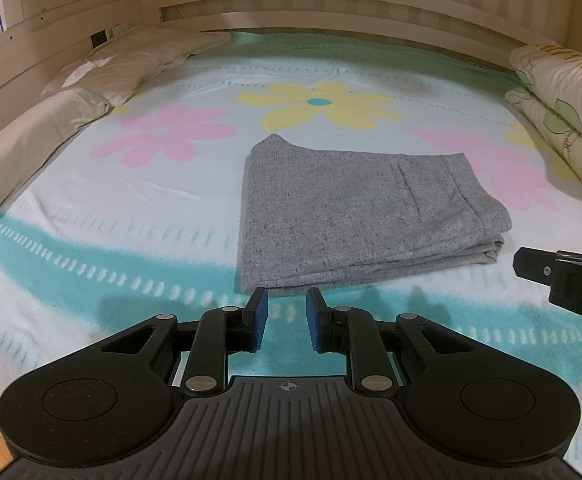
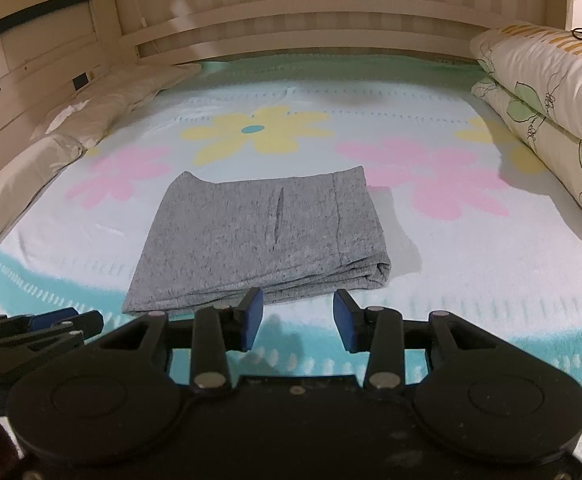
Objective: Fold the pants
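Grey pants [image 1: 355, 208] lie folded on a flowered blanket [image 1: 131, 208]; left gripper [image 1: 287, 300] and right gripper [image 2: 297, 302], lettered "DA" at three o'clock, hover spread, empty.

Both views are lit by soft, warm indoor light from above, moderately bright. The gripper fingers throw faint shadows onto the bedsheet [image 1: 91, 208] just ahead of them, and the folded pants [image 2: 259, 236] cast a pale shadow toward 3 o'clock. There is no harsh glare. Strong fisheye bending curves the headboard [image 1: 331, 4] at 12 o'clock, and corners darken. The sheet at 6 o'clock looks slightly soft; the centre is sharp.
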A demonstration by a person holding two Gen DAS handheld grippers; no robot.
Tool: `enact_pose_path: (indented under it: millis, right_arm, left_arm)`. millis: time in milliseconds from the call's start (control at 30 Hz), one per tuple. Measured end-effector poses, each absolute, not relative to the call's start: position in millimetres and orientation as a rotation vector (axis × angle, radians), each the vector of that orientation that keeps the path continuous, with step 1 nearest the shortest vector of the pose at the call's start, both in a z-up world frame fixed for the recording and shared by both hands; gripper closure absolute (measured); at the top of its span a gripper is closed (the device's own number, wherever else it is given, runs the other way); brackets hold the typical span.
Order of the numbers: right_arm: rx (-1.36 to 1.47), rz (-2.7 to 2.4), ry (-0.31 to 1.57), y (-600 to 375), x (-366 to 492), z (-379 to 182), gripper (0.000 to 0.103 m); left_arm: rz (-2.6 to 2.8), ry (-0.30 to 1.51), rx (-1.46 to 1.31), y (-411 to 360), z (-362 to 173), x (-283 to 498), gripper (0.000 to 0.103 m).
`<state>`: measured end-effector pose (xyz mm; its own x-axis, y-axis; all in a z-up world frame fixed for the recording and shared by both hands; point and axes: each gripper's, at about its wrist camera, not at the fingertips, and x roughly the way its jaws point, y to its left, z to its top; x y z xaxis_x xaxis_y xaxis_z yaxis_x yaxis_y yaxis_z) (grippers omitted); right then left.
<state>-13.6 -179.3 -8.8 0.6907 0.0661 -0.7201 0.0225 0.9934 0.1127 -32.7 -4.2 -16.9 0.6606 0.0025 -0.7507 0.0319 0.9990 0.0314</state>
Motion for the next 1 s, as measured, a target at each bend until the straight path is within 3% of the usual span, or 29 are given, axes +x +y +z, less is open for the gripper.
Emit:
enact_pose_path:
  millis: [1000]
  right_arm:
    - [0.114,0.028,0.816,-180.6,-11.1,-13.5,0.061]
  left_arm:
    - [-0.028,0.856,0.053,-5.4,-18.1,-33.1,0.083]
